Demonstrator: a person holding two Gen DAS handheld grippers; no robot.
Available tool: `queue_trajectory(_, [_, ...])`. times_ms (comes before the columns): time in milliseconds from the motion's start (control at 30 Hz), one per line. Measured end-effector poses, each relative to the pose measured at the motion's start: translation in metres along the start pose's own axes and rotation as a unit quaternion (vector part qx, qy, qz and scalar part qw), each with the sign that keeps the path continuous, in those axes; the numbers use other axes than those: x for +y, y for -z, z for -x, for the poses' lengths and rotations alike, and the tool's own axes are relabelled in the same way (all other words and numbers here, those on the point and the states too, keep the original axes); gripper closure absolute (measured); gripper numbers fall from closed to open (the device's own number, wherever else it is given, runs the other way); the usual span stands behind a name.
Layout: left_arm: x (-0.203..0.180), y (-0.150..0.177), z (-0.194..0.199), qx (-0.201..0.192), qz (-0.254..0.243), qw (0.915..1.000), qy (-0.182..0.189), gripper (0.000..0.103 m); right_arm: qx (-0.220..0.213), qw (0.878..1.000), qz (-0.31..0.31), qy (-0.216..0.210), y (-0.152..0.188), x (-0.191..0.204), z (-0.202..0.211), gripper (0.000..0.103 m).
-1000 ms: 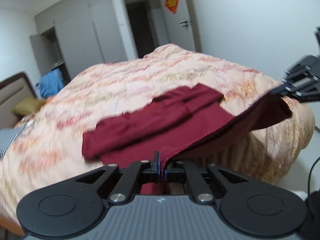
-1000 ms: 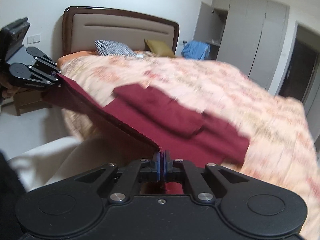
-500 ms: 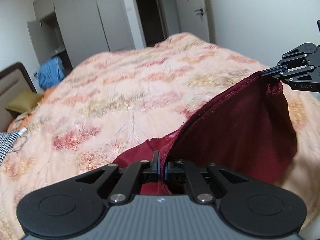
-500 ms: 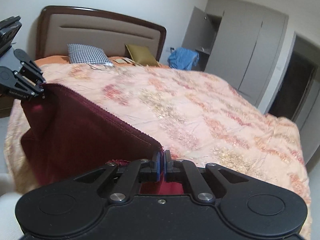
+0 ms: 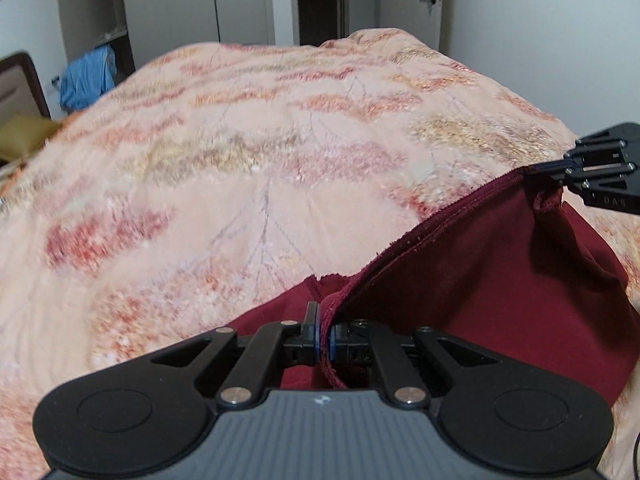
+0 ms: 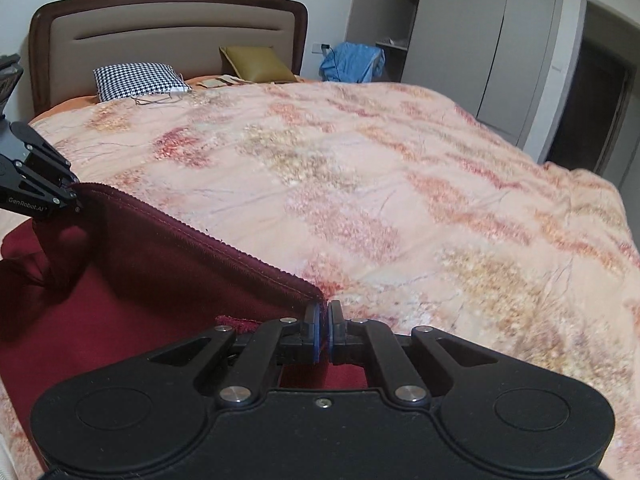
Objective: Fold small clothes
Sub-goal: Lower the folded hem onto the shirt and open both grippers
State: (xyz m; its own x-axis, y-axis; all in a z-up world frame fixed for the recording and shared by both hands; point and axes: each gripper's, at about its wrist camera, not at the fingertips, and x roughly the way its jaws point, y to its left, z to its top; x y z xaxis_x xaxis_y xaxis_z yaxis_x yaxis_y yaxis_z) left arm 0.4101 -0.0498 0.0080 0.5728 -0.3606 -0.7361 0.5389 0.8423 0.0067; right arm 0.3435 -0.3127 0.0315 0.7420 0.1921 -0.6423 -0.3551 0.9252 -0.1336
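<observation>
A dark red garment (image 5: 480, 272) lies near the edge of a peach patterned quilt (image 5: 240, 160), its stitched hem stretched taut just above the bed between my two grippers. My left gripper (image 5: 322, 314) is shut on one end of that hem. The right gripper (image 5: 538, 170) pinches the other end at the far right. In the right wrist view the right gripper (image 6: 324, 314) is shut on the hem corner. There the garment (image 6: 140, 280) runs left to the left gripper (image 6: 74, 198), and the held layer hangs over more red cloth lying flat underneath.
The quilt (image 6: 400, 200) covers the whole bed ahead. At its head are a brown headboard (image 6: 168, 20), a houndstooth pillow (image 6: 138, 80) and an olive pillow (image 6: 256, 64). A blue cloth (image 6: 352, 62) hangs by the grey wardrobe (image 6: 480, 32). A dark doorway (image 5: 320, 0) lies beyond.
Both grippers carried the hem forward across the bed and lower. The spread garment with its folded sleeves is now covered by the lifted layer.
</observation>
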Motion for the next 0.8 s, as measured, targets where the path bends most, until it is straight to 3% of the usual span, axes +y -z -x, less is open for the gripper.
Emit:
queue_trajectory(100, [0.008,0.004,-0.011,0.006,0.02,0.9997,0.01,0.097,0.006,1.0,-0.01,0.0,0.005,-0.002,-0.009,0.096])
queue_trajectory(133, [0.01,0.005,-0.012,0.007,0.027,0.9995,0.016,0.095,0.007,1.0,-0.016,0.0,0.006,-0.003,-0.01,0.088])
queue_trajectory(200, [0.015,0.006,-0.012,0.006,0.043,0.9986,0.029,0.081,0.006,0.999,-0.033,-0.006,0.009,-0.006,-0.012,0.07])
queue_trajectory(267, [0.021,0.008,-0.01,-0.001,0.065,0.9971,0.039,0.041,0.003,0.999,-0.049,-0.007,0.01,-0.009,-0.01,0.04])
queue_trajectory(333, [0.028,0.008,-0.004,-0.013,0.083,0.9952,0.05,0.036,-0.003,0.998,-0.064,-0.004,0.013,-0.015,-0.008,0.025])
queue_trajectory(400, [0.034,0.009,0.004,-0.026,0.095,0.9932,0.062,0.031,-0.01,0.996,-0.087,-0.007,0.017,-0.02,-0.002,0.021])
queue_trajectory(467, [0.037,0.014,0.014,-0.045,0.104,0.9918,0.059,0.018,-0.018,0.994,-0.109,-0.006,0.022,-0.024,0.007,0.013])
queue_trajectory(633, [0.038,0.03,0.037,-0.073,0.108,0.9902,0.051,0.011,-0.025,0.994,-0.106,-0.004,0.045,-0.014,0.031,0.009])
queue_trajectory(800, [0.022,0.057,0.051,-0.082,0.091,0.9914,0.048,0.006,-0.015,0.998,-0.058,0.01,0.075,0.016,0.046,0.007])
